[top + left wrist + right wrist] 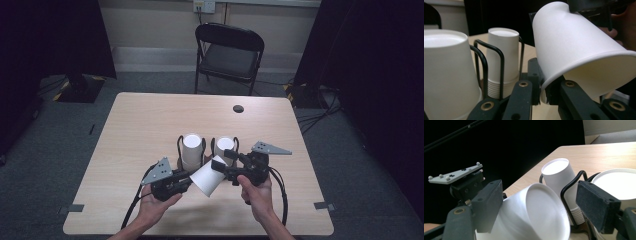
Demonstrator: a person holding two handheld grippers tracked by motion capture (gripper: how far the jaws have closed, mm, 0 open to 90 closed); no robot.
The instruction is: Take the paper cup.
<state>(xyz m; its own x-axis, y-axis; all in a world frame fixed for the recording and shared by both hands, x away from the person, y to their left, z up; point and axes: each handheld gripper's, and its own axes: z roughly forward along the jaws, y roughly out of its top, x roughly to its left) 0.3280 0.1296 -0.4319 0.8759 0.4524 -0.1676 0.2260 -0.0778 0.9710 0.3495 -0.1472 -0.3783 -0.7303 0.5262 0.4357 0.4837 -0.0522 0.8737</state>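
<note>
A white paper cup (206, 179) hangs tilted above the table between both grippers. My left gripper (189, 176) is shut on its rim; the left gripper view shows the rim pinched between the jaws of the left gripper (544, 91), with the cup (579, 42) leaning up to the right. My right gripper (223, 162) stands open around the cup's closed end. In its own view the right gripper (539, 202) has the cup (534, 215) against its left jaw, with a thin gap at the other jaw.
Just behind the grippers a black wire holder (179, 147) carries two stacks of upturned cups, one at the left (191, 150) and one at the right (224, 146). The wooden table (150, 120) has a cable hole (238, 108). A folding chair (230, 50) stands beyond it.
</note>
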